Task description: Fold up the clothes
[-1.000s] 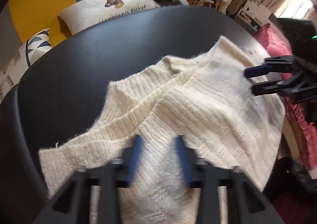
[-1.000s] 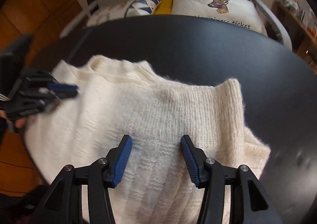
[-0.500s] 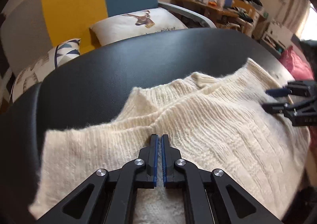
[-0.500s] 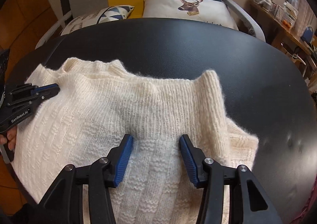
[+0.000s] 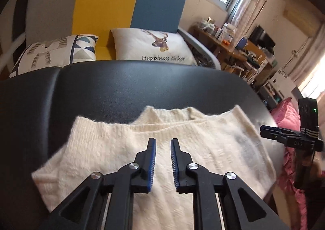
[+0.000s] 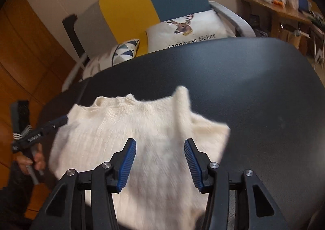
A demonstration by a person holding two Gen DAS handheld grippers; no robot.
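Note:
A cream knitted sweater (image 5: 203, 148) lies folded on the black table (image 5: 142, 87), collar toward the far side. It also shows in the right wrist view (image 6: 154, 128). My left gripper (image 5: 163, 140) hovers above the sweater's middle with its jaws a little apart and nothing between them. My right gripper (image 6: 160, 142) is wide open and empty above the sweater. The right gripper also appears at the right edge of the left wrist view (image 5: 284, 136). The left gripper appears at the left edge of the right wrist view (image 6: 46, 126).
A sofa (image 5: 130, 0) with grey, yellow and blue panels stands behind the table, with a deer cushion (image 5: 154, 47) and a triangle-patterned cushion (image 5: 56, 53). A cluttered desk (image 5: 233, 43) is at the back right. Pink fabric (image 5: 288, 112) lies beyond the table's right edge.
My left gripper was shut half a second ago and has now opened a little and lifted back. Both grippers have pulled up and away from the sweater, which lies flatter.

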